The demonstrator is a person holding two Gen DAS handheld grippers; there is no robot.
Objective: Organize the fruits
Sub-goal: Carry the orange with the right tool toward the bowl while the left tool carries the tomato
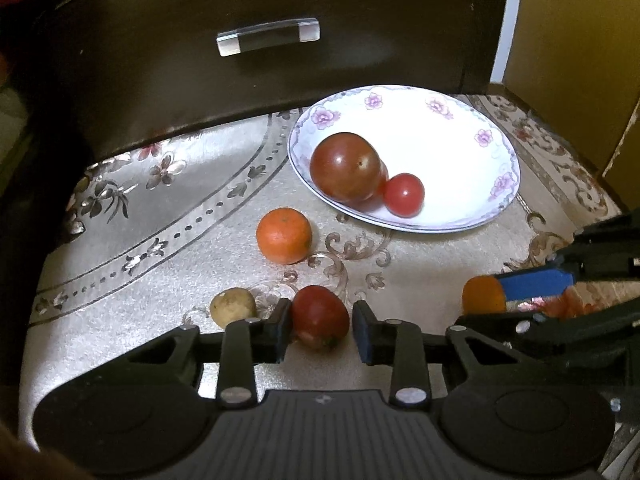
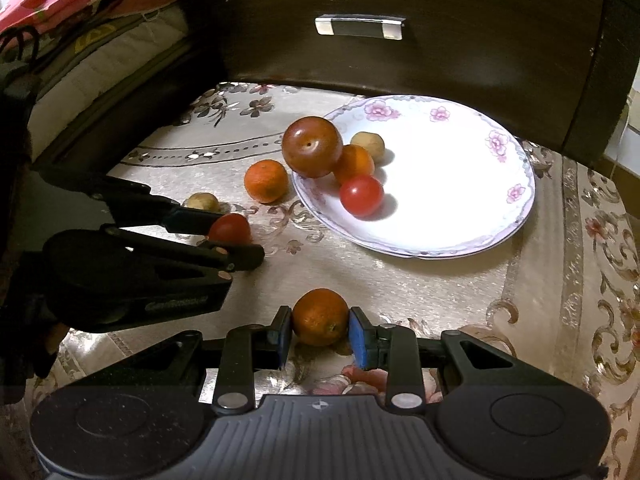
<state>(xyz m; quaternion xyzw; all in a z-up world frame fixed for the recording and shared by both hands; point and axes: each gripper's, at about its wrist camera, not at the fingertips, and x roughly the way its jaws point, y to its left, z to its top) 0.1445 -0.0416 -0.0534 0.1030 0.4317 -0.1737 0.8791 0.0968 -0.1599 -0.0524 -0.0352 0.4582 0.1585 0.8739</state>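
While both tools point down at the cloth [image 2: 460, 288]:
Left gripper [image 1: 322, 326]: around a tomato [image 1: 319, 316], seemingly clamped.
Right gripper [image 2: 320, 332]: clamped on an orange [image 2: 320, 316].
Plate [image 2: 460, 216]: several fruits.

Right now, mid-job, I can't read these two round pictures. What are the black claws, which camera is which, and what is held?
Each picture comes from a fisheye camera on a hand-held two-finger gripper, looking along its fingers. Left view: the left gripper brackets a red tomato on the patterned cloth; whether both pads press it is unclear. Right view: the right gripper is shut on an orange. Loose on the cloth lie a second orange and a small tan fruit. The flowered plate holds a big dark tomato, a small red tomato, a third orange and another tan fruit.
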